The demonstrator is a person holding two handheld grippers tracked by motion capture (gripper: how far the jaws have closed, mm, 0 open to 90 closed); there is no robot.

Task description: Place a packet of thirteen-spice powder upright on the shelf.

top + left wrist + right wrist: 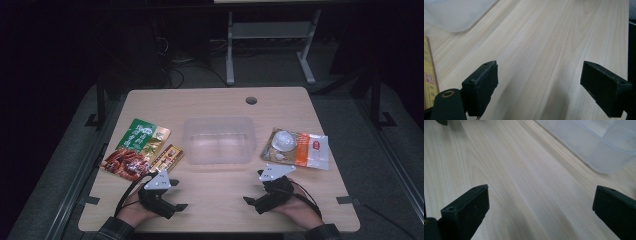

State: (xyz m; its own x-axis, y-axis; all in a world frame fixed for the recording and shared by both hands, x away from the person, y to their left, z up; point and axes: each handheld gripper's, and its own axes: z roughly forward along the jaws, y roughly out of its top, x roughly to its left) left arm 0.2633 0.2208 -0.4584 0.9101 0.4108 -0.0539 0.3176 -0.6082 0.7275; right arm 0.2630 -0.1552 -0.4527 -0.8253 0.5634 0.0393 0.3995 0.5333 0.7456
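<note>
A clear plastic container (218, 140) stands empty in the middle of the wooden table (220, 200). To its left lie a green packet (142, 136), a red-brown packet (125, 162) and a small gold packet (167, 157). On its right lies a white and orange packet (296, 148). My left gripper (178, 194) rests near the front edge, below the gold packet, open with nothing between its jaws (539, 72). My right gripper (254, 187) rests at the front right, also open and holding nothing (541, 190). The container's corner (599, 145) lies ahead of it.
A round cable hole (251, 100) sits near the table's far edge. The container's rounded corner (456, 15) and the gold packet's edge (427, 75) show in the left gripper view. Bare wood lies between the two grippers. Dark floor and a desk frame (270, 30) lie beyond.
</note>
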